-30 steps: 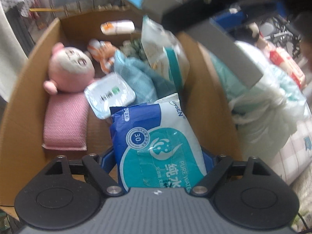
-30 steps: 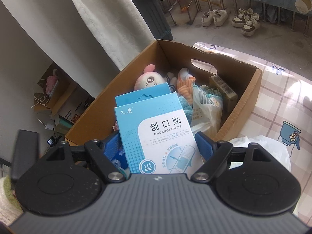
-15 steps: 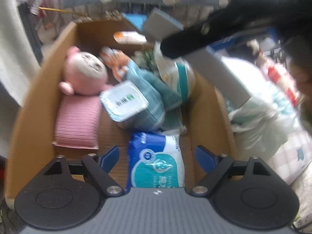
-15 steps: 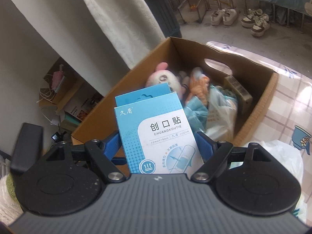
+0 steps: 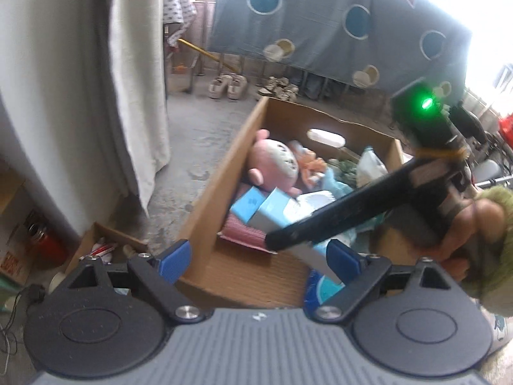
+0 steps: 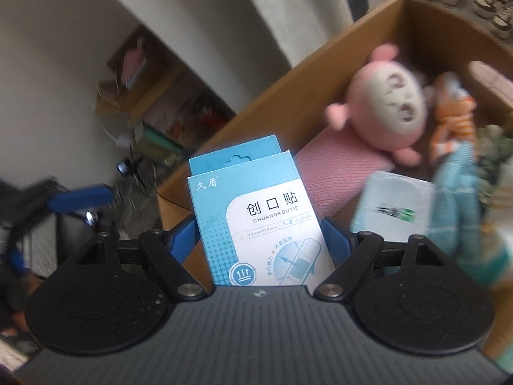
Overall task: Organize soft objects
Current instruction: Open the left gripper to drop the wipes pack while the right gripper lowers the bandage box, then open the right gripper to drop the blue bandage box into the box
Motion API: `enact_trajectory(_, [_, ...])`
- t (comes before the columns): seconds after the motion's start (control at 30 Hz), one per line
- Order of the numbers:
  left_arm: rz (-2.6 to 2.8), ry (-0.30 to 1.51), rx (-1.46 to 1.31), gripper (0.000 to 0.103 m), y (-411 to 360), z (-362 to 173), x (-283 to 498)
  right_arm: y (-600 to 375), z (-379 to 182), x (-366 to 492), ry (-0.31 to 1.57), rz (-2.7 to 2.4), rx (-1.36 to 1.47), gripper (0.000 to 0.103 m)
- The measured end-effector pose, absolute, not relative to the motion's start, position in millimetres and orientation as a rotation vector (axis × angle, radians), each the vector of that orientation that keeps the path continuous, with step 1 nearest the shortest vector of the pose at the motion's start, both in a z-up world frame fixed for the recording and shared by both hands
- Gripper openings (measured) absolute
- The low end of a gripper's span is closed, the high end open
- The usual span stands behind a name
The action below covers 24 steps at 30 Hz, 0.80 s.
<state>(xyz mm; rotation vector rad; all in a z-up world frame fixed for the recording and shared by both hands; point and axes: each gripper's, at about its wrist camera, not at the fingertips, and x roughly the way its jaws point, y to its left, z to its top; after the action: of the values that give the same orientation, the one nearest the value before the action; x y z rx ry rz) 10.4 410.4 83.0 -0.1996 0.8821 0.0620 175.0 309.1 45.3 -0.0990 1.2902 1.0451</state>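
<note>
In the right wrist view, the lower end of the light-blue cardboard bandage box (image 6: 256, 221) is hidden behind the grey gripper body, and the pale plastic-wrapped tissue pack (image 6: 396, 207) and teal knitted cloth (image 6: 458, 192) smear with blur. In the left wrist view, a black gripper finger (image 5: 346, 216) crosses the brown cardboard carton (image 5: 243, 272), covering part of its contents. The blue wet-wipe pack (image 5: 320, 287) shows only a corner.

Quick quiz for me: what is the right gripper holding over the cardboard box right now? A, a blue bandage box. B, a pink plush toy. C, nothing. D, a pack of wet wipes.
A: the right gripper has its blue pads against both sides of the blue bandage box.
</note>
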Motion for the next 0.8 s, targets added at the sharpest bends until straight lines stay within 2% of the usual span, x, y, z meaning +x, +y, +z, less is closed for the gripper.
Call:
enact_trajectory(0.27, [0.094,0.876,-0.234,0.092,427,75,5,366,-3,143,1.28,1.066,-0.377,0.082])
enact_trajectory(0.4, [0.092,0.869,-0.24,0.092,430,73,3,369,-8,140,1.29,1.072,-0.383,0.084])
enact_trajectory(0.67, [0.096,0.837,-0.237,0.092,417,79,-9,337,25,142,1.247,1.067,-0.276,0.084])
enact_trajectory(0.73, [0.092,0.82,-0.228,0.101,408,82,-12,319,43,138,1.209,1.054,-0.243,0.084])
enact_trajectory(0.8, [0.089,0.786,-0.217,0.101,397,89,-18,297,63,136,1.156,1.037,-0.221,0.084])
